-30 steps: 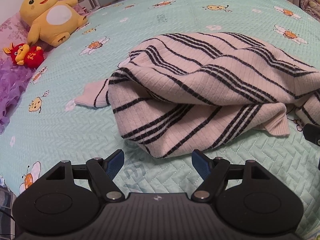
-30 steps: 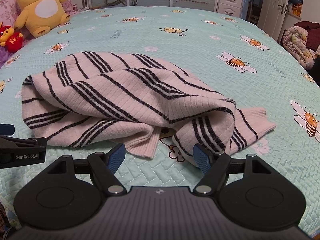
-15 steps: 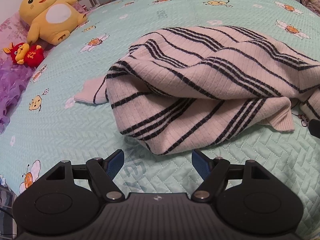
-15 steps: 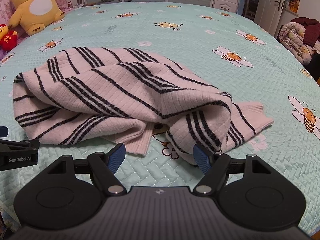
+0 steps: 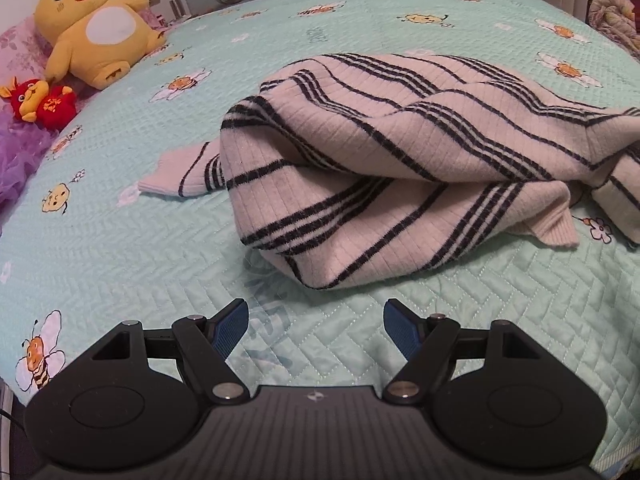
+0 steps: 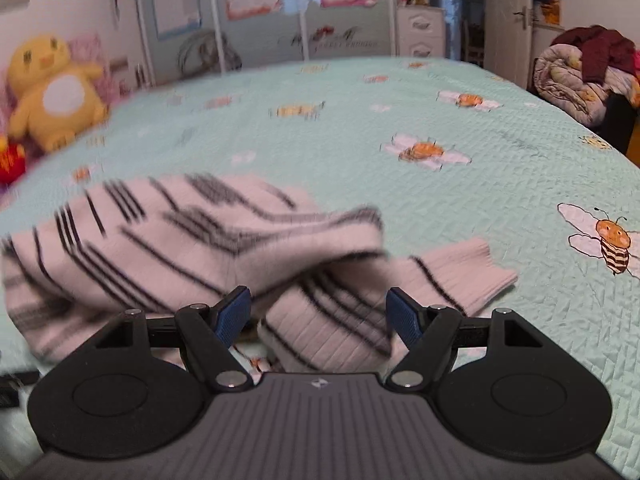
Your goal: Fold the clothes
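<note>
A cream sweater with black stripes (image 5: 400, 168) lies crumpled on the mint bedspread (image 5: 120, 248). One cuffed sleeve (image 5: 180, 174) sticks out to its left in the left wrist view. My left gripper (image 5: 316, 320) hangs open just short of the sweater's near fold, nothing between its blue pads. In the blurred right wrist view the sweater (image 6: 180, 248) fills the lower left and another sleeve (image 6: 460, 276) points right. My right gripper (image 6: 318, 312) is open over a folded sleeve part, whose fabric shows between the fingers but is not pinched.
A yellow plush toy (image 5: 92, 28) and a small red one (image 5: 44, 102) sit at the bed's far left by purple frills (image 5: 20, 160). A pile of bedding and clothes (image 6: 580, 76) lies beyond the bed's right side. Wardrobe doors (image 6: 260, 12) stand behind.
My right gripper has swung forward and to the right, so the sweater now sits lower and nearer, with fabric between its fingers. The left gripper has barely shifted; the sweater looks a little closer.
</note>
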Demonstrator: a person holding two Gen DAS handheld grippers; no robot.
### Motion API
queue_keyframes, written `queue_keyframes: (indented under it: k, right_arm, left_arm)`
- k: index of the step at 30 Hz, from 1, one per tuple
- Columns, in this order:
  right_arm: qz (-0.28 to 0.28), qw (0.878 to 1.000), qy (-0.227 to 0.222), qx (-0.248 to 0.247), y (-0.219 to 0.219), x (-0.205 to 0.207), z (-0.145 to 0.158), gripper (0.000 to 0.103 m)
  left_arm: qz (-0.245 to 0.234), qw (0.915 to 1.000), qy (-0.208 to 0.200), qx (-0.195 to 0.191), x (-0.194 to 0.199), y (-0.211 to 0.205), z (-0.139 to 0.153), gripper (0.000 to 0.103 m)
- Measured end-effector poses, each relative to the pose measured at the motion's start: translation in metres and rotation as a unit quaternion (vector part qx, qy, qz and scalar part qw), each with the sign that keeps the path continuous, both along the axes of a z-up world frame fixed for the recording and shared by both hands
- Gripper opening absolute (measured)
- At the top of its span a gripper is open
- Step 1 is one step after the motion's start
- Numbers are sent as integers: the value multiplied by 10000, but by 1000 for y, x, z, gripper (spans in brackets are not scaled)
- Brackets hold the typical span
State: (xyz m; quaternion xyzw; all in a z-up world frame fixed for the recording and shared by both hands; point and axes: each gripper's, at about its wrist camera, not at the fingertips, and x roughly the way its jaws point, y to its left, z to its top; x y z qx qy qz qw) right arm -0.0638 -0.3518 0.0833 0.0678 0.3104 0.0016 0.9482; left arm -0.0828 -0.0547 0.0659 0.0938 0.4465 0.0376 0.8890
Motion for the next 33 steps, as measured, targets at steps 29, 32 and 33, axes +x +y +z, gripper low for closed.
queue_keyframes:
  k: [29,32,33]
  right_arm:
    - [2953,9541,-479,148,166,-116,7,5]
    - [3040,9517,-428,13,173,-125,-3,5]
    - [3052,9513,-436,-2,174,-128,-5,5]
  left_arm:
    - [-1007,9714,-298,-2130,-47,28,57,78]
    - [-1109,9719,1,-2074,-40,16,40,78]
    - [-1116,9705,84,-2137,-35,13,36,78]
